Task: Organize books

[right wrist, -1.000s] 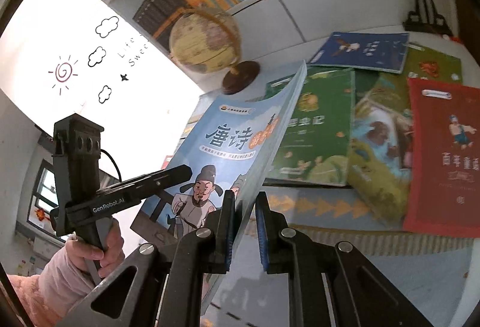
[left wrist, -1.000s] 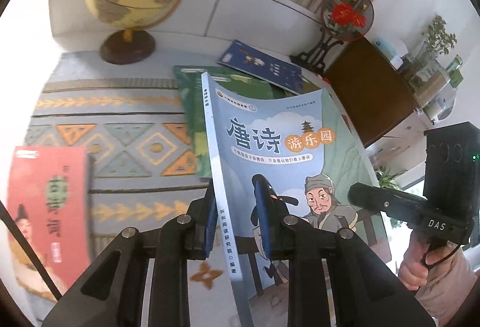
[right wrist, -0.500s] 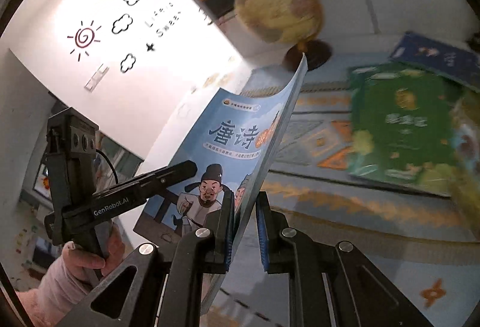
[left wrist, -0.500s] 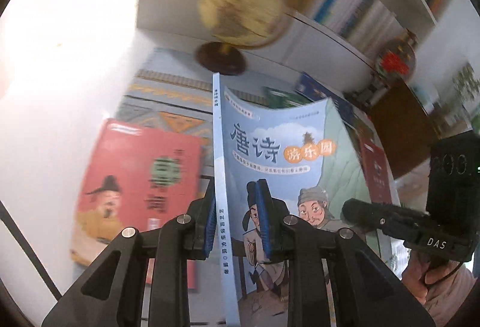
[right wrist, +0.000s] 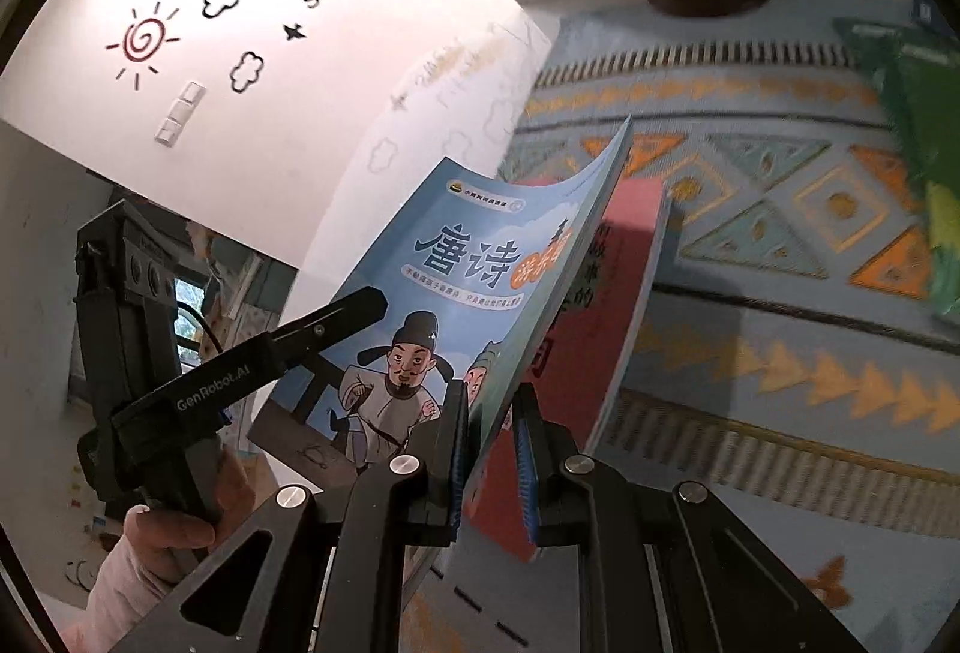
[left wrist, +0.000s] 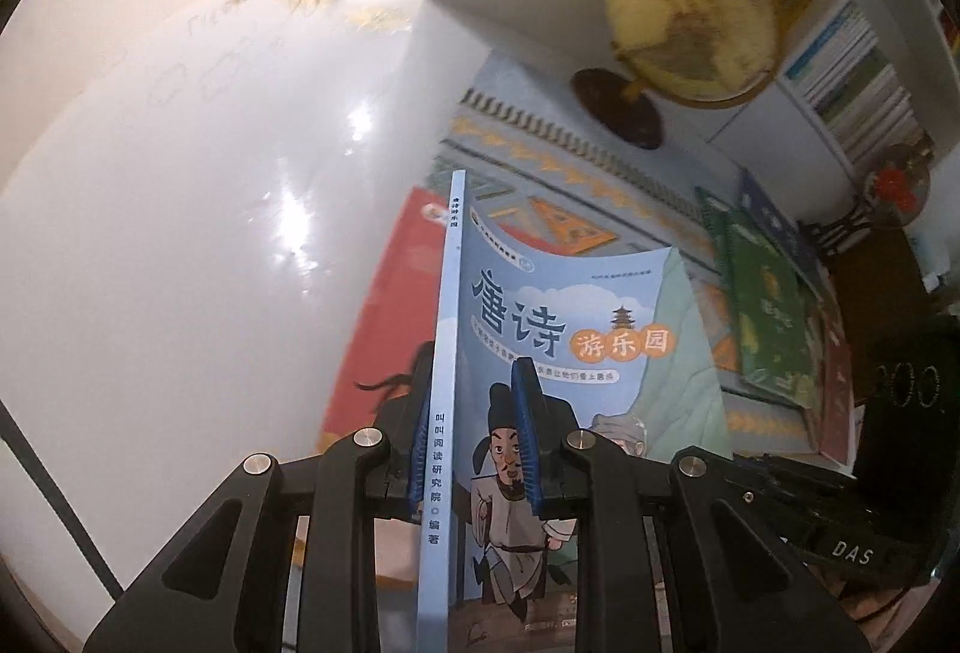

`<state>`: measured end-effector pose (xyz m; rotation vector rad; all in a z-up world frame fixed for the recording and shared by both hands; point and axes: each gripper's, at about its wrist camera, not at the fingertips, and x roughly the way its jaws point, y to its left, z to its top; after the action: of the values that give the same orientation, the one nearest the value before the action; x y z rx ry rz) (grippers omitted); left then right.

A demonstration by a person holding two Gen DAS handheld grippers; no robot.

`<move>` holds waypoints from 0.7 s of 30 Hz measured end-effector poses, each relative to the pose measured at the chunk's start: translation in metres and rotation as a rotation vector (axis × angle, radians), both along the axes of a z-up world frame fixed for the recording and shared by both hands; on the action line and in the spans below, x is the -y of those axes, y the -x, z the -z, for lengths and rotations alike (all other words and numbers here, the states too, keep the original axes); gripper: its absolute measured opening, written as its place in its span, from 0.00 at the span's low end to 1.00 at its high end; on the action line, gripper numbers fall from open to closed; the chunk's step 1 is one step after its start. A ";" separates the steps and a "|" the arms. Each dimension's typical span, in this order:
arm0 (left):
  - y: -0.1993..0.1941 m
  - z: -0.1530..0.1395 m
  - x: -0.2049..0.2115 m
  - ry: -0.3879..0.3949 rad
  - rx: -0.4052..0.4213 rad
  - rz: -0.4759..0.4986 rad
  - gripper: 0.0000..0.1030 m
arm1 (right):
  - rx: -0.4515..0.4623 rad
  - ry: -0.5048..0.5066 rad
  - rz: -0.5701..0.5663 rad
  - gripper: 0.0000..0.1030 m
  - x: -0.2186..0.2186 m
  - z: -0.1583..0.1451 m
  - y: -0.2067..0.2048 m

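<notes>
Gripping a thin light-blue paperback book [left wrist: 558, 347] with a cartoon scholar on its cover, both tongs are clenched on it from opposite edges. In the left wrist view the left tongs [left wrist: 471, 443] pinch the book at its spine, near the lower end, so the spine runs straight up the middle of the picture. In the right wrist view the right tongs [right wrist: 489, 464] clamp the open page edge, and the cover bows slightly between the two grips. The book is held tilted in the air over a red-covered book [right wrist: 594, 335] that lies flat on the patterned blue-and-orange cloth [right wrist: 780, 293] covering the surface. A yellowed desk globe on a dark round wooden base [left wrist: 690, 23] stands at the far edge of that cloth, near a white bookshelf. Green-covered books [left wrist: 768, 311] lie flat well off to the right. A person's hand [right wrist: 174, 527] grips the left tool's handle.
</notes>
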<state>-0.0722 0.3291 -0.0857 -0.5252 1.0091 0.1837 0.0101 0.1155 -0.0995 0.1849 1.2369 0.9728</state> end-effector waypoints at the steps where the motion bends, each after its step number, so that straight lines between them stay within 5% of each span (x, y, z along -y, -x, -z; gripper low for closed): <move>1: -0.001 0.005 -0.003 0.000 -0.010 -0.005 0.19 | -0.001 0.004 -0.003 0.14 -0.002 0.002 0.000; 9: -0.005 0.036 -0.010 0.004 -0.117 -0.005 0.27 | -0.065 0.047 0.027 0.14 -0.002 0.035 0.001; 21: -0.010 0.037 -0.013 -0.061 -0.188 -0.041 0.38 | -0.113 0.066 0.066 0.15 0.001 0.052 0.000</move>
<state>-0.0625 0.3420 -0.1227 -0.4799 1.1720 0.3033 0.0100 0.1145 -0.1517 0.2302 1.3567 0.8734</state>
